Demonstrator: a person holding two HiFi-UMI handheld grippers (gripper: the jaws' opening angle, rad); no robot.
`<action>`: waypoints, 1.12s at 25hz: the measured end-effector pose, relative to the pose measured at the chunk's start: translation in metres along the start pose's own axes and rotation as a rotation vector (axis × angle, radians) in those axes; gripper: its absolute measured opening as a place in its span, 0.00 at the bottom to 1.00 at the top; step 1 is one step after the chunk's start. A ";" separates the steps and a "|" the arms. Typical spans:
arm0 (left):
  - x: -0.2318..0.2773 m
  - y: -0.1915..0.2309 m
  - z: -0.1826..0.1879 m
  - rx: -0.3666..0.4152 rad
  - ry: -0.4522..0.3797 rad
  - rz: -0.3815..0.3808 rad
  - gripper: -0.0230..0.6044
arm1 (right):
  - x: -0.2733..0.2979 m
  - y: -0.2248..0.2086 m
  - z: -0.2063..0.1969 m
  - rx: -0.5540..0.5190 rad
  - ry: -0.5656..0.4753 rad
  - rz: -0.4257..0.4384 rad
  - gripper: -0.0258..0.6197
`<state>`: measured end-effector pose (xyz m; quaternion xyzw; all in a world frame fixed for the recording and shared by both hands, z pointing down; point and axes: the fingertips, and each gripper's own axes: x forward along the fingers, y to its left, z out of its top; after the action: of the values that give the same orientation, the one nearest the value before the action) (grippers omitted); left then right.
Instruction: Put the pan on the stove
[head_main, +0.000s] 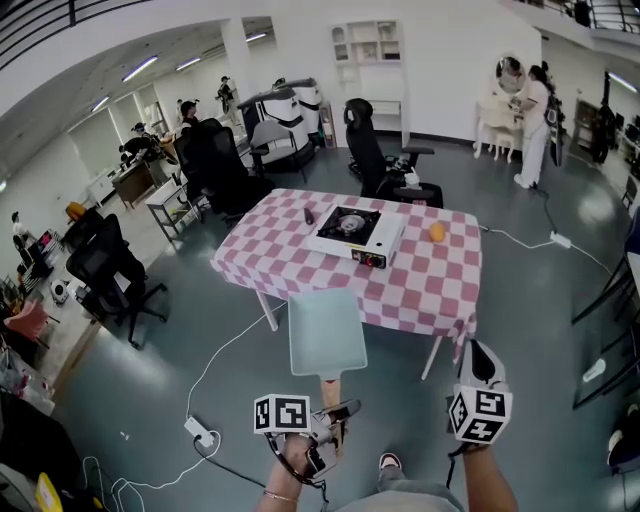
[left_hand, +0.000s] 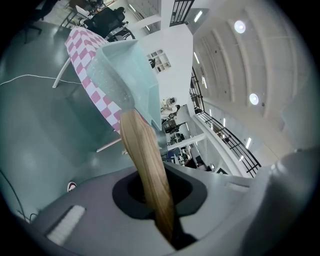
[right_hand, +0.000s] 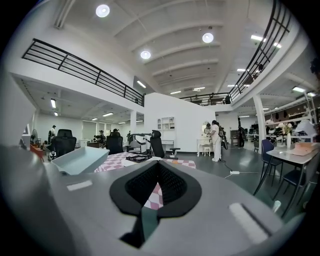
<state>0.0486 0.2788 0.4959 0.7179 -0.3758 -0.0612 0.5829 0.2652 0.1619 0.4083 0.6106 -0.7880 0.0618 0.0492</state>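
Fingers (left_hand: 90, 215) of left gripper (head_main: 332, 405) clamp the pan handle (left_hand: 145, 165), holding it level; right gripper (head_main: 483, 358) closed, empty.

Checkered table (head_main: 440, 290) w/ orange (head_main: 437, 231), blk chair (head_main: 368, 150) behind

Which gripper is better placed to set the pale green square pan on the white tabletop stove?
Left. The left gripper is shut on the wooden handle of the pale green square pan; the right gripper holds nothing.
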 end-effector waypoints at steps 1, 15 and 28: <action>0.007 0.000 0.009 -0.001 -0.004 0.000 0.07 | 0.011 -0.005 0.002 0.000 0.001 -0.001 0.05; 0.083 0.003 0.108 -0.011 -0.043 0.026 0.07 | 0.143 -0.048 0.013 0.019 0.009 0.028 0.05; 0.110 0.011 0.161 -0.020 -0.039 0.035 0.07 | 0.194 -0.055 0.003 0.050 0.038 0.016 0.05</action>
<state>0.0368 0.0845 0.4939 0.7039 -0.3990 -0.0690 0.5836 0.2704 -0.0374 0.4366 0.6040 -0.7900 0.0935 0.0484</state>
